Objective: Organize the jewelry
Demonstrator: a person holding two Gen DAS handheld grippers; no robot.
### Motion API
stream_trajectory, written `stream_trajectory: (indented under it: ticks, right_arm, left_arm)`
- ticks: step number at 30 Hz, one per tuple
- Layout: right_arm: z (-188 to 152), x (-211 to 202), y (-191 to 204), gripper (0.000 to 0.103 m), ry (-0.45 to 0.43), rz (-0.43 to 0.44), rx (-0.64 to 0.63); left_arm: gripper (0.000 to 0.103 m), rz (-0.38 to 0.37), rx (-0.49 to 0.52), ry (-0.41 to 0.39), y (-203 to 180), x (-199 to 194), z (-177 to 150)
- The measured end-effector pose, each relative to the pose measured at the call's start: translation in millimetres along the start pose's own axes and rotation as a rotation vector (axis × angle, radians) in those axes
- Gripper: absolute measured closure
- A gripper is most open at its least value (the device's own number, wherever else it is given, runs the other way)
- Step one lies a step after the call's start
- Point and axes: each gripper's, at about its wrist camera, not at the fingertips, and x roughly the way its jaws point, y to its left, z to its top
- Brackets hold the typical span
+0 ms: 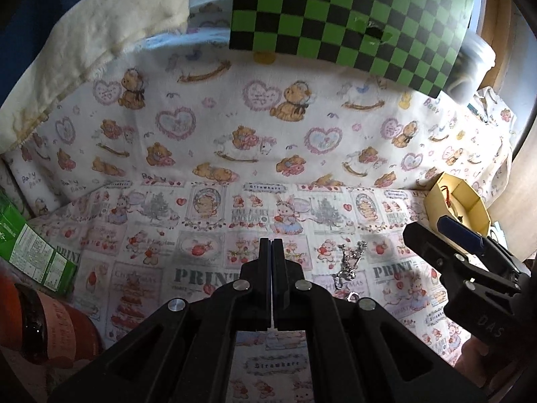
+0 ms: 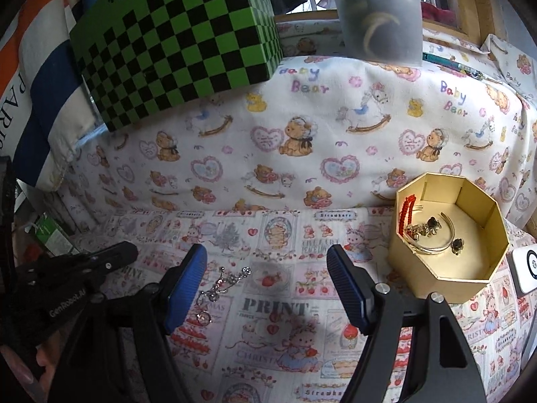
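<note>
right gripper (image 2: 266,285) fingers spread, nothing between them; silver chain (image 2: 223,282) lies on the printed cloth (image 2: 285,309) by its left finger, so shift left, pinch the bunched links, then carry to gold box (image 2: 443,235); left gripper (image 1: 272,258) clenched empty

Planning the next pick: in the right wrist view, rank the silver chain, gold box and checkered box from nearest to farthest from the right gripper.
1. Silver chain: on the cloth by the right gripper's left jaw.
2. Gold box: right, open.
3. Checkered box: far back left.

light: soft daylight from behind | shadows: faint | edges: fisheye-warped, dark vignette | blur: slight
</note>
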Motion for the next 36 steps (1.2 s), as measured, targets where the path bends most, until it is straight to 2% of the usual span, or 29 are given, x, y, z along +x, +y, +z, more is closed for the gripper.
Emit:
stream_trajectory:
  ticks: [5,8,13,18,20,22,25,27,29,31,32,33,36]
  right_arm:
    - [-1,0,1,0.040,0.011,0.022,-0.013]
    - [4,-3,1,0.041,0.025,0.037,0.021]
    - [9,9,14,0.045,0.106,0.089,-0.008]
    - [4,40,29,0.055,0.238,0.075,-0.016]
    - [0,47,32,0.057,0.255,0.061,-0.023]
    - [-3,54,36,0.061,0.265,0.002,-0.054]
    - [-7,58,38,0.080,0.264,-0.035,-0.094]
    - [-9,57,37,0.099,0.266,-0.039,-0.111]
    - [-10,56,31,0.099,0.261,-0.027,-0.111]
    - [-10,48,19,0.100,0.232,-0.050,-0.102]
    - [-10,42,12,0.100,0.211,-0.056,-0.098]
    - [-9,35,4,0.100,0.192,-0.055,-0.097]
    - [-5,10,-14,0.100,0.116,-0.052,-0.092]
  left_arm:
    - [0.103,-0.003,-0.020,0.009,6,3,1]
    - [0.103,0.003,-0.021,0.027,7,8,0]
    - [0.103,-0.030,-0.072,0.029,17,7,2]
    - [0.103,-0.057,-0.087,0.045,21,10,3]
    - [0.103,-0.054,-0.073,0.044,20,8,3]
    - [0.103,-0.046,-0.059,0.030,17,4,3]
    - [0.103,-0.037,-0.046,0.011,15,-2,4]
    - [0.103,-0.030,-0.042,0.003,14,-3,4]
    - [0.103,-0.019,-0.032,-0.008,12,-5,4]
    - [0.099,-0.025,-0.021,-0.008,9,-6,3]
    - [0.090,-0.036,-0.017,-0.001,6,-6,3]
    - [0.076,-0.046,-0.015,0.012,4,-5,1]
    - [0.069,-0.094,0.025,0.038,-14,-3,-4]
